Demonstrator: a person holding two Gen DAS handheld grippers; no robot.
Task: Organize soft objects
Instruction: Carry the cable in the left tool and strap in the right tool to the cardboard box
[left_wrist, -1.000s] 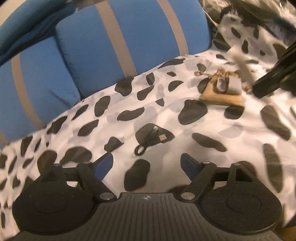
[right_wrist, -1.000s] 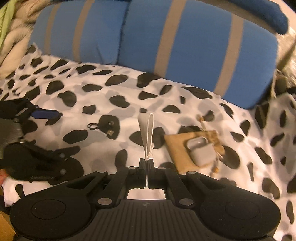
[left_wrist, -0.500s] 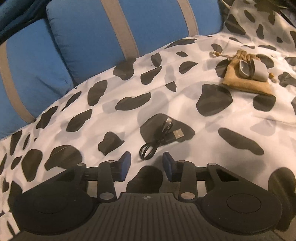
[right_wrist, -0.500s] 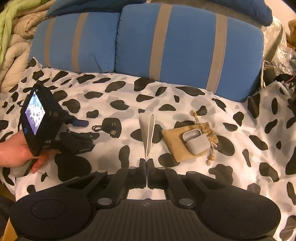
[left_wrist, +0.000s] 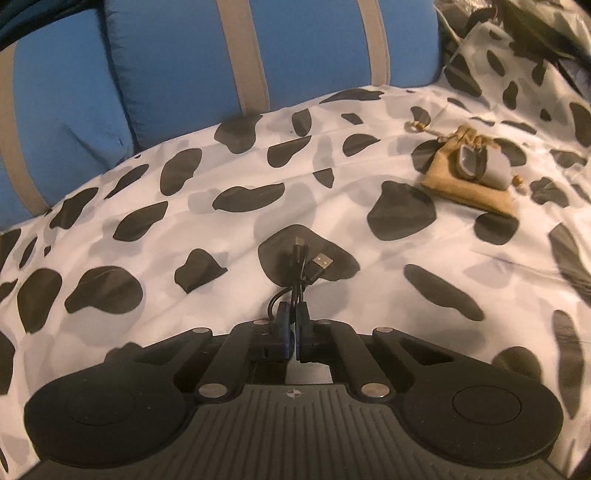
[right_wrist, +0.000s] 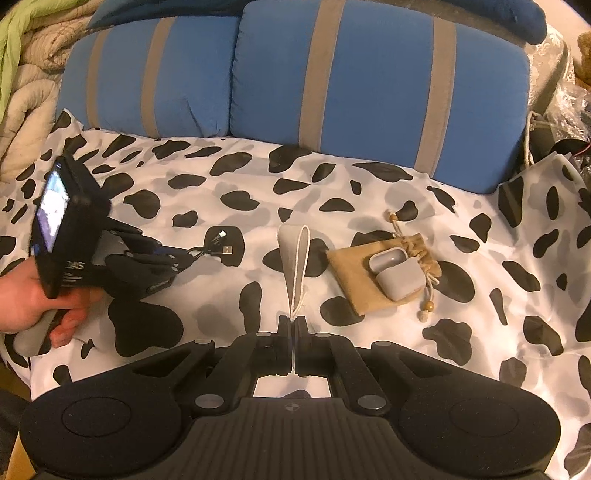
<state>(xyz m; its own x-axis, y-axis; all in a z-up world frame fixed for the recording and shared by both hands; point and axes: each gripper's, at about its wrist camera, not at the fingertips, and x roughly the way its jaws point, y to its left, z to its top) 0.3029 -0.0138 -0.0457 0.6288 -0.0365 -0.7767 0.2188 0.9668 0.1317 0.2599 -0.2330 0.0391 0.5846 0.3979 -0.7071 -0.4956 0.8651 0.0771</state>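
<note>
The left gripper pinches the black cable; the right gripper pinches a white strap. Both pickups look secured (pouch untouched), so lifting probably comes next.

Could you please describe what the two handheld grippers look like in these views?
Both are matte black plastic: a ribbed central deck, two round discs, and linkage arms with silver pivots. The left gripper has blue-padded fingers. The right gripper has black ones. A lit screen sits on the left one.

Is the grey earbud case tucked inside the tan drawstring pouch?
No, the grey earbud case lies on top of the flat tan drawstring pouch, its lid ajar.
</note>
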